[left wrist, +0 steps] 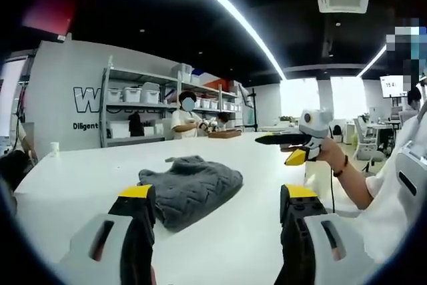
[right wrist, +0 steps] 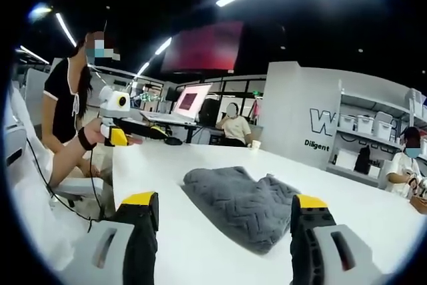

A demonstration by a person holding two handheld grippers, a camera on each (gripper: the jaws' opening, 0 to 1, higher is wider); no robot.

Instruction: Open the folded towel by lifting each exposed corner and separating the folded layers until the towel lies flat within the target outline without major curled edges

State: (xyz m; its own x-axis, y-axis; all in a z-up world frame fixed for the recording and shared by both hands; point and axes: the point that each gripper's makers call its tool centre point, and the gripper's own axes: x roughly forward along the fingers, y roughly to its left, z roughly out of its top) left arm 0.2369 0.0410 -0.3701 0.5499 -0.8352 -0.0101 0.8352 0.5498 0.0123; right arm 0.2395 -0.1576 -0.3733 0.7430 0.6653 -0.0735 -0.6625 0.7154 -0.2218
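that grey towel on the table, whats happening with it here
A person holds a two-jaw gripper in each hand above a white table. The grey towel lies folded and bunched on the table, with neither gripper touching it. The left gripper and the right gripper both have their jaws spread apart, hanging short of the towel. No corner has been lifted yet. Other people stand or sit in the background near shelves.
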